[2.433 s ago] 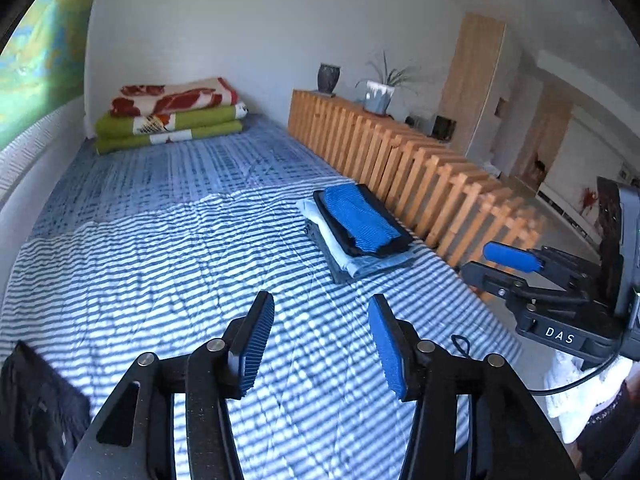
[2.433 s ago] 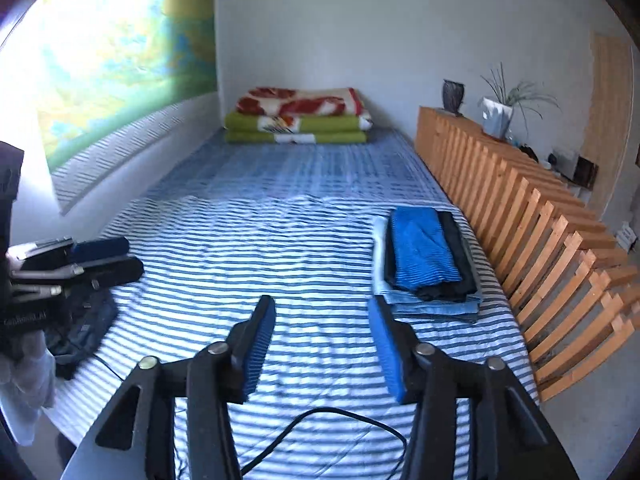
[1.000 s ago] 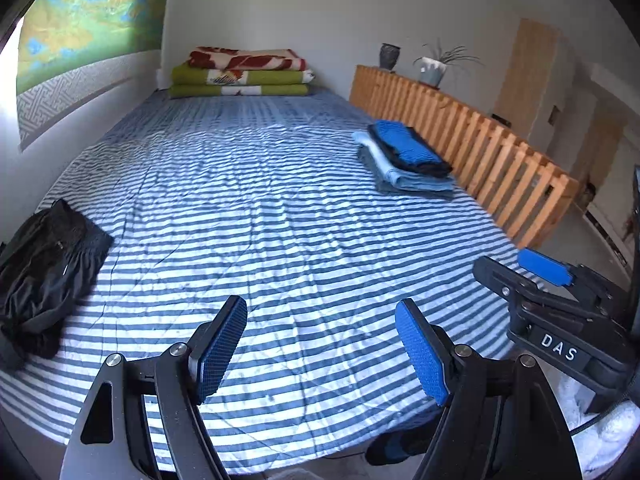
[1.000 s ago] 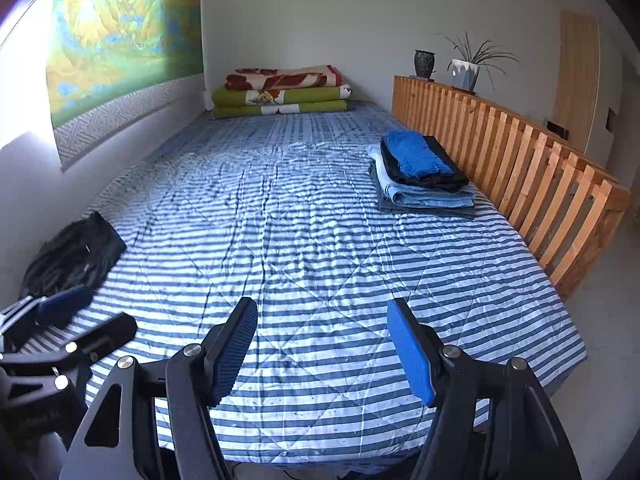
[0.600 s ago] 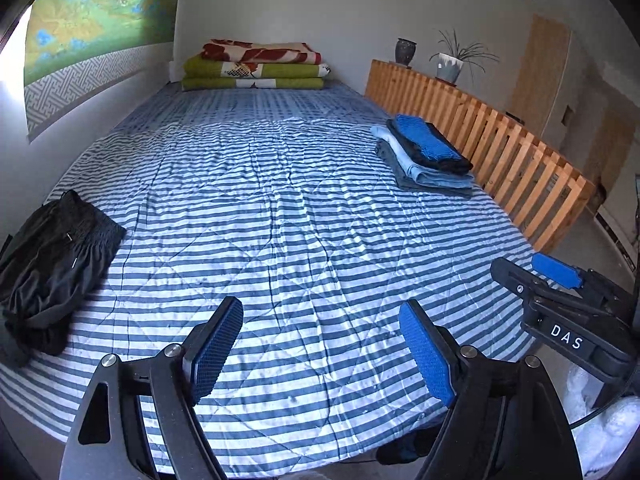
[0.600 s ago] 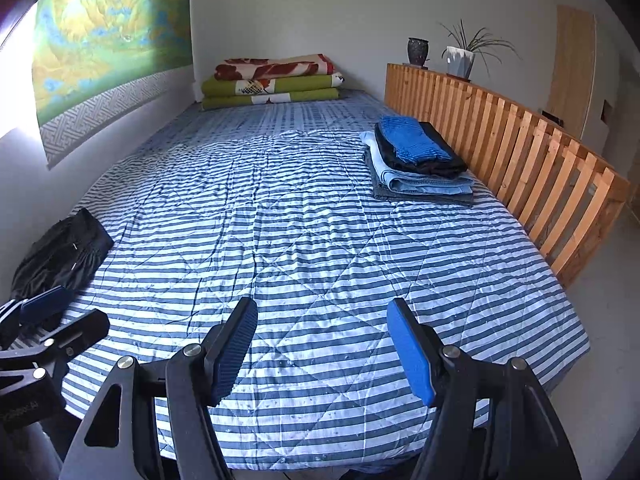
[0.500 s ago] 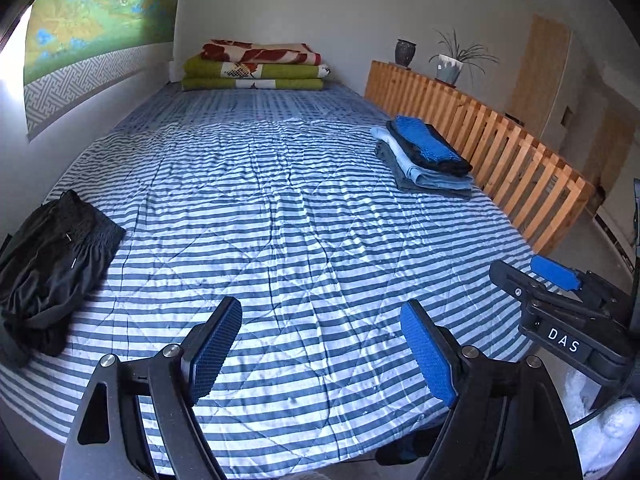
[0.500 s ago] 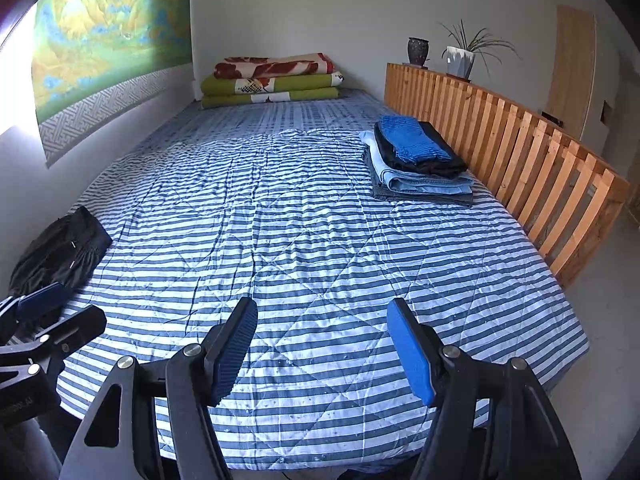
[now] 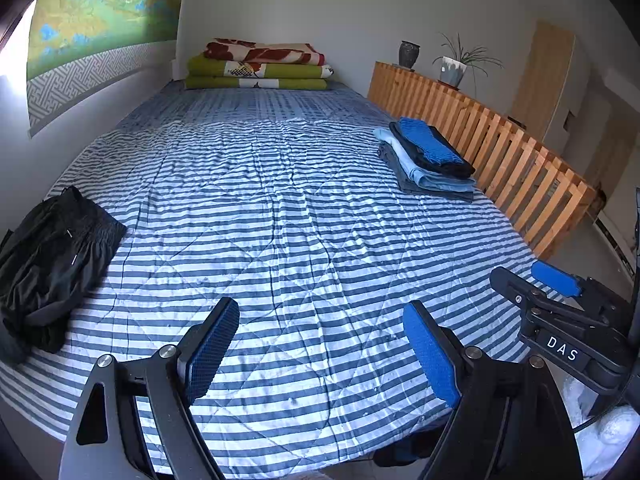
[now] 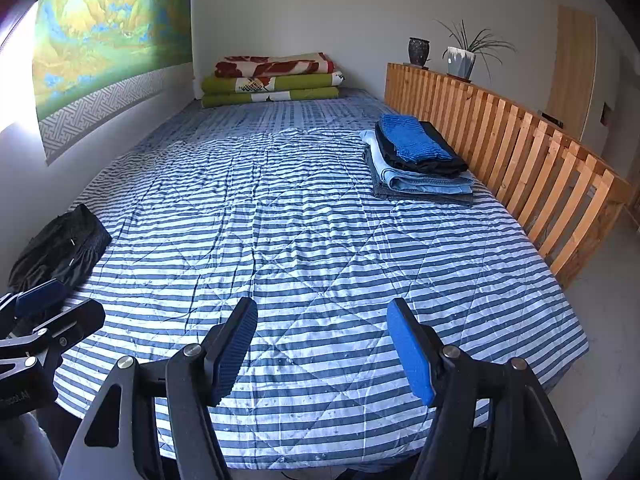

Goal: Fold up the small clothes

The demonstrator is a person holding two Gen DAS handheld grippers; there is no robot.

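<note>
A crumpled black garment [image 9: 48,256] [image 10: 60,248] lies unfolded at the bed's left edge. A stack of folded clothes [image 9: 428,160] [image 10: 418,160], blue on black on light blue on grey, sits at the right beside the wooden rail. My left gripper [image 9: 320,344] hovers open over the foot of the bed, nothing between its fingers. My right gripper [image 10: 324,344] is open too and holds nothing; it also shows at the right of the left wrist view [image 9: 536,280].
The bed has a blue-and-white striped quilt [image 9: 288,224]. Folded green and red blankets [image 9: 260,66] lie at the head. A slatted wooden rail [image 10: 520,152] runs along the right, with a vase and a potted plant [image 10: 464,56] on top. A wall bounds the left.
Both grippers have pulled back from over the bed toward its foot and opened wider. Over the last half second almost nothing has moved.
</note>
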